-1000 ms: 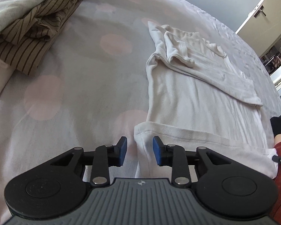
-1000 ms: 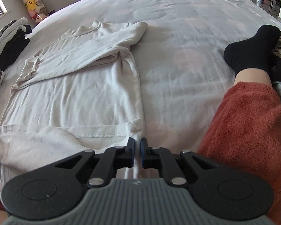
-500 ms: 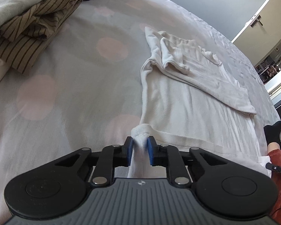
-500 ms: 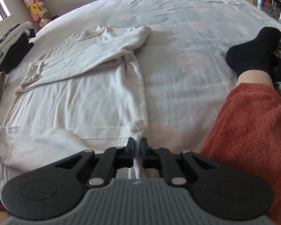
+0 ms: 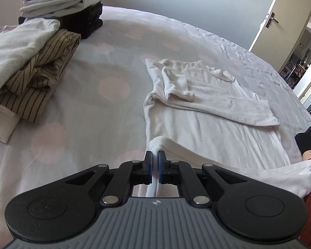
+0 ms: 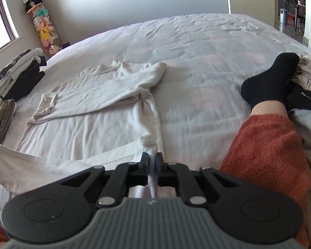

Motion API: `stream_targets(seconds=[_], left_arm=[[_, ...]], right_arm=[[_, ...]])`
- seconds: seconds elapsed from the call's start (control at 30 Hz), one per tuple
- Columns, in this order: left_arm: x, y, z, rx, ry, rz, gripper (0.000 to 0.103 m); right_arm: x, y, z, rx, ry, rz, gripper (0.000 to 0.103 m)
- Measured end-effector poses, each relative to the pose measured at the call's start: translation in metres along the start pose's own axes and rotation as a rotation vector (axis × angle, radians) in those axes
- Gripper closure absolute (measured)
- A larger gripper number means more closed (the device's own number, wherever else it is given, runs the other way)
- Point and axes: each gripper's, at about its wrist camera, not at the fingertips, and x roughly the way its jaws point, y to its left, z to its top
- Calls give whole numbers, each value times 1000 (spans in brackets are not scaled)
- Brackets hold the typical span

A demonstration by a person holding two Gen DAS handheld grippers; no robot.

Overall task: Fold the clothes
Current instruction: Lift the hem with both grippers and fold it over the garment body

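Left wrist view: both left tongs and right tongs pinch the white shirt's hem corners.

Right tongs clamped on white shirt hem corner, bed

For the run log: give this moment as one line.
step: bottom fold | left tool: shut on white top hem corner | right tool: shut on other hem corner | sleeves: folded across chest | bed: top lies flat
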Motion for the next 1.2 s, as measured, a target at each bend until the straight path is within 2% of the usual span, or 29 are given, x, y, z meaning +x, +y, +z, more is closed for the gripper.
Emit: stream_targets(seconds=[0.2,0.6,0.7,0.97,1.2], left_arm=[[-37,-13,11,22,-111,-2,98],[-122,-15,5,-35,-401,-17,98],[-141,-15,6,-46,-461,-21,98],[-186,-18,6,-61,-559,-34,99],[-228,-18,-5,-44,-623,-58,99]], right_arm=[[-38,8,-1,-22,-147,-6,96],[-119,39,-24,-54,-484,-116,97],[-135,46,-26,-51,-555,-120,97],[-172,54,-25,-25,-671,-103,97],[-218,56,-40,-34,-745,-90,97]])
